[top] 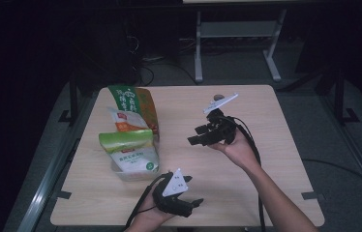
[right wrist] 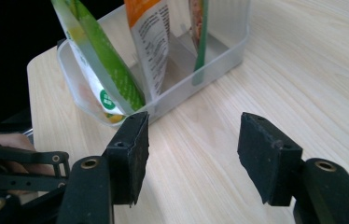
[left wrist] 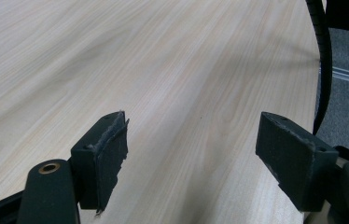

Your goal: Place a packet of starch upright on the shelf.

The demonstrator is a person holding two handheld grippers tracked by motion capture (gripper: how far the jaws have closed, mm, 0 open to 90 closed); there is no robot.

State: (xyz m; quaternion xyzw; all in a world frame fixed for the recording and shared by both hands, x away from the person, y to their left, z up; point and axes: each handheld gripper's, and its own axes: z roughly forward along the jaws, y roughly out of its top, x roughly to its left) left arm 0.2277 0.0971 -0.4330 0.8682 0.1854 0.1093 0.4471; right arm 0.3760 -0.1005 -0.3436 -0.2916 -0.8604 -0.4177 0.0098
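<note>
**A:** Closest to the high camera, the left gripper (top: 188, 203) is parked low at the near edge of the table (top: 247, 193). Its jaws are spread wide with nothing between them, and only bare wood grain is seen past them in the left gripper view. The right gripper (top: 199, 137) is held up over the middle of the table, jaws also wide apart and nothing gripped, aimed at the clear plastic bin (right wrist: 219, 51).

**B:** So the bin is what's being gone for?

**A:** That's how it's read, yeah. The bin is sat on the left half of the table, with three snack bags stood up in it. The green bag (top: 129, 150) is at the near end, a white and orange bag (top: 127, 120) in the middle, and a green and brown bag (top: 138, 104) at the far end.

**B:** Which way is it lying?

**A:** The long axis is run roughly near to far, angled slightly. The bags are leaned rather than stood straight, tops tipped towards the person's side.

**B:** Risks?

**A:** A bag could get crushed or pulled over if it's pinched near the loose top. The light bin could also be shoved or tipped if its wall gets clipped by a jaw on the way in.
</note>
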